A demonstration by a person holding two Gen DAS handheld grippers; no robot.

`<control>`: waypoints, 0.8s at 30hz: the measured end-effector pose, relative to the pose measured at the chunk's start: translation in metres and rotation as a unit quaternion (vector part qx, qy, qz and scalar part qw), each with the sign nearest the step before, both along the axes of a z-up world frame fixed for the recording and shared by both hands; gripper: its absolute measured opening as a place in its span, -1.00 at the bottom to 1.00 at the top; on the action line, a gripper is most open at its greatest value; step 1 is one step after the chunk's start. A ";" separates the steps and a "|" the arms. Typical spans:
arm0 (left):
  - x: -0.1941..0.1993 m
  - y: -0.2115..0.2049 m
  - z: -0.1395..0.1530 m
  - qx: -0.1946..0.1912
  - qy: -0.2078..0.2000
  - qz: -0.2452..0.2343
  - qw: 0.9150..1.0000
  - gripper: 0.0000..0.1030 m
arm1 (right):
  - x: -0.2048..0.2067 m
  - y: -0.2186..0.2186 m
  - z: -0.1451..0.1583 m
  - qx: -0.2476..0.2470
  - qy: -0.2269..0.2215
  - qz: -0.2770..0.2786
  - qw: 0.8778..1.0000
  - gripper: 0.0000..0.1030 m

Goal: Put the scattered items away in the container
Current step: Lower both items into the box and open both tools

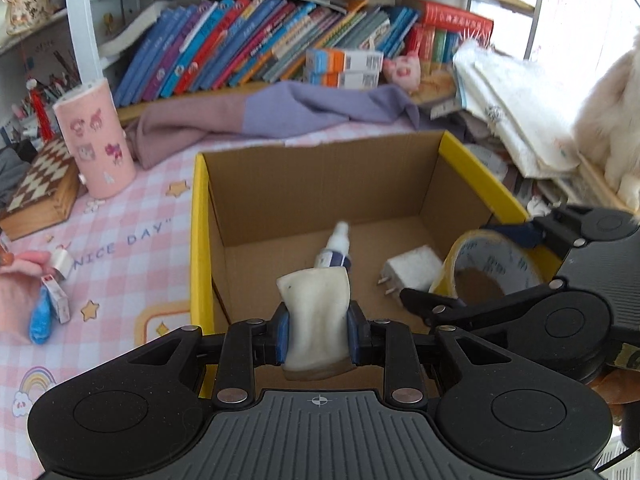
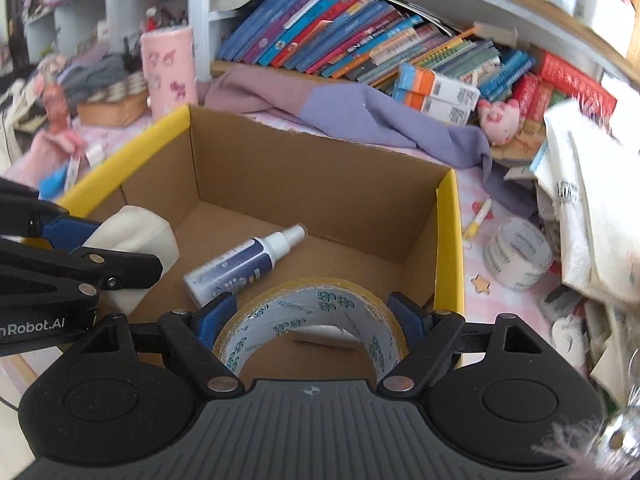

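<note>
1. Left tongs [image 1: 319,334]: narrowly set, blue pads pinching a soft white pouch-like item [image 1: 316,312]. The item is held above the near part of the cardboard box [image 1: 280,184].
2. Right tongs [image 2: 308,318]: spread wide, pads pressed on both sides of a tape roll [image 2: 310,320]. The roll is held over the near right part of the box interior.
3. Pose: both tongs slant downward into the box, side by side.
4. Box contents: a spray bottle [image 2: 244,262] lies on the box floor, and a white plug adapter [image 1: 412,270] beside it.
5. Outside the box: a second tape roll [image 2: 518,254] stands on the worktop [image 1: 132,248] to the right of it.
6. Readable text: "NICE DAY" on the worktop cover, left of the box; "nRobot.AI" on the left tongs body.
</note>
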State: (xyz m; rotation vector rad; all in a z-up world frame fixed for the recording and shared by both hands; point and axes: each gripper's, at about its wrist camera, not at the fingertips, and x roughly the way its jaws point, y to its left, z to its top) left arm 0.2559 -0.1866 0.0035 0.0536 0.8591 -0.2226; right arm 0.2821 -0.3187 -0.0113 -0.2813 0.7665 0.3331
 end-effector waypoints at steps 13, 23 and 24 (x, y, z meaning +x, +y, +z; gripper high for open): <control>0.005 0.000 -0.003 0.029 -0.004 -0.007 1.000 -0.46 | 0.003 0.002 -0.001 -0.008 0.006 0.005 1.000 0.60; -0.003 0.004 0.001 0.017 -0.017 0.004 1.000 -0.31 | 0.002 -0.003 0.002 0.012 0.003 -0.002 1.000 0.60; -0.005 0.003 0.003 0.018 -0.024 0.003 1.000 -0.27 | 0.002 -0.004 0.004 0.017 0.003 -0.007 1.000 0.60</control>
